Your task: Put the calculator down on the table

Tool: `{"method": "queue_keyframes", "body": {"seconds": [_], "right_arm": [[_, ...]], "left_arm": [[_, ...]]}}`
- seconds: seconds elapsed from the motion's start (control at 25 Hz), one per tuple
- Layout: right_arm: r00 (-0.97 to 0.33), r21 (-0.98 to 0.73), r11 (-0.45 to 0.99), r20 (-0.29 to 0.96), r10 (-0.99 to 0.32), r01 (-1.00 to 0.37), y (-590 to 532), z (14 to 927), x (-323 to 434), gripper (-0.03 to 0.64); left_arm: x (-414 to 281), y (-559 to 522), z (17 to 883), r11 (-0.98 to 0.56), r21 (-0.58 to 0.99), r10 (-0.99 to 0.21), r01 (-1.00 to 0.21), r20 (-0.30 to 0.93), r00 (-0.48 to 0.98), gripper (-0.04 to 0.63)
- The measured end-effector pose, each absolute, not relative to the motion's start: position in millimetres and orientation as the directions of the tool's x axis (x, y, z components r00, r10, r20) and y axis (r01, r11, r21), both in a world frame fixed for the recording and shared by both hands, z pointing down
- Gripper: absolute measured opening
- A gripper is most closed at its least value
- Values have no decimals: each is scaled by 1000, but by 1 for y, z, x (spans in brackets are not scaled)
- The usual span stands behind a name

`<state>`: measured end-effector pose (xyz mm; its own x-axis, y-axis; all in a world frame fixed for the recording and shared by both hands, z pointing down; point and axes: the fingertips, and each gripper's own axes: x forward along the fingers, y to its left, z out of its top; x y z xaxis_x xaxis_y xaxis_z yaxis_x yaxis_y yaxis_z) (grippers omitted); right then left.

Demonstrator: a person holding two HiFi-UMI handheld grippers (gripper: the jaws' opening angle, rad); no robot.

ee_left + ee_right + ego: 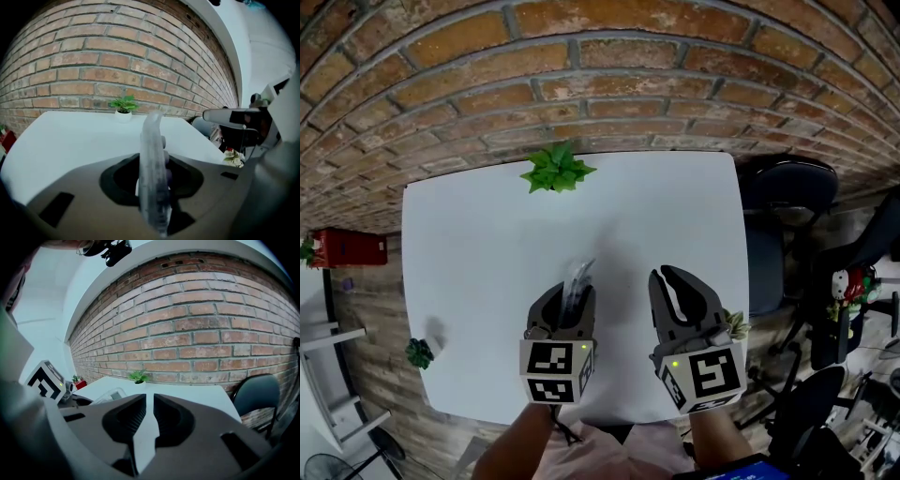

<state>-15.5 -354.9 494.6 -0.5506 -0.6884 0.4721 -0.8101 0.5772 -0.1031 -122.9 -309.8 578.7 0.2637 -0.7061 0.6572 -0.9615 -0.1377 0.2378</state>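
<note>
The calculator (579, 275), a pale grey slab with a clear cover, stands on edge between the jaws of my left gripper (572, 298), which is shut on it over the front middle of the white table (478, 244). In the left gripper view the calculator (152, 159) fills the gap between the jaws, its buttons facing right. Whether it touches the table I cannot tell. My right gripper (673, 278) hangs just to the right, jaws only a narrow slit apart with nothing between them (150, 399). From that side the calculator (110, 394) shows at the left.
A potted green plant (557, 170) stands at the table's far edge by the brick wall. A small plant (420, 352) sits at the front left corner, another (735, 324) at the right edge. Dark chairs (787, 187) stand to the right.
</note>
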Motion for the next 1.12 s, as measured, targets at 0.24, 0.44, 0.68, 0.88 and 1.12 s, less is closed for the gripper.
{"method": "queue_keyframes", "body": {"seconds": [0.24,0.44,0.68,0.88,1.12], "right_arm": [[-550,-106,577,479,-684,-810,-357,498,-19,51],[-555,-106,582,477,-681,-806,-358,499,-23,51],[-555,-109,580,474,-683,-807,-357,498,-25,51],[-561,-115,580,459,-689,-806,-355,492,-30,51],[-572,-90,607,463,-677,-790,-345,487,-33,51]], "left_arm": [[-130,-313,584,-128,235,-707,-964,660,254,144],[-136,-318,581,-130,199,-730,-971,644,229,183],[-146,-315,586,-117,169,-724,-979,660,200,313],[-161,-310,582,-91,90,-739,-992,661,128,351],[-173,-306,564,-60,60,-784,-996,616,84,354]]}}
